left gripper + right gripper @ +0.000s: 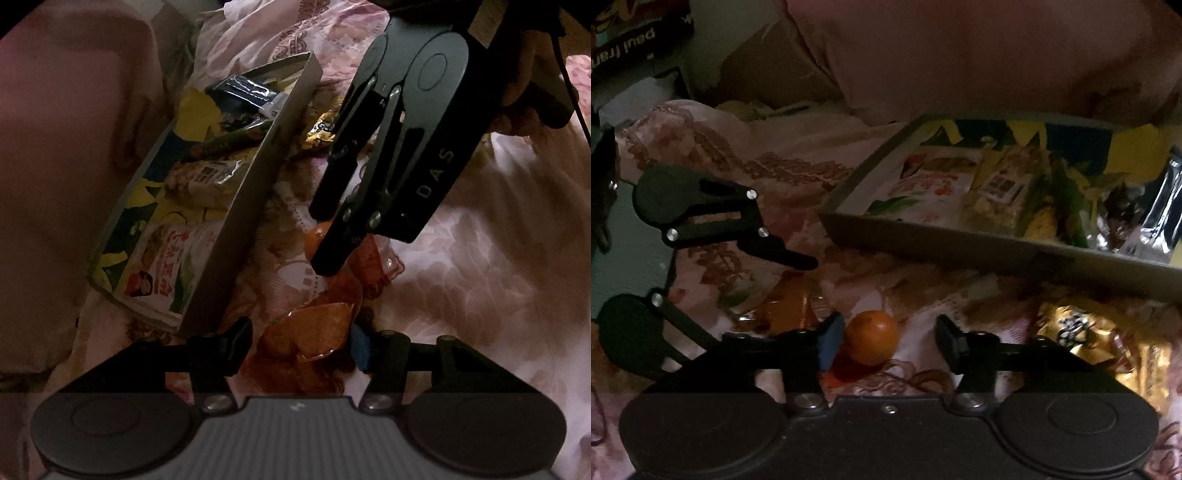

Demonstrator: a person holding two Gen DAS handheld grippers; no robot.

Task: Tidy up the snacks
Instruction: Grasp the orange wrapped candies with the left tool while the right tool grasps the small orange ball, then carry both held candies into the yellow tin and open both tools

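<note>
An orange see-through snack packet (306,332) lies on the bedspread between my left gripper's (301,341) fingers, and both pads press on it. In the right wrist view the left gripper (764,302) enters from the left, around the same packet (792,306). A small mandarin (871,341) sits between my right gripper's (886,341) fingers, against the blue pad, with a gap to the other finger. From the left wrist view the right gripper (327,238) reaches down from the upper right over the mandarin (313,236). The cardboard snack box (221,229) (960,254) holds several packets.
A gold snack packet (321,131) (1082,332) lies outside the box wall on the pink floral bedspread (480,258). A person's pink clothing (960,55) is behind the box. A dark printed box (628,33) stands at the far left.
</note>
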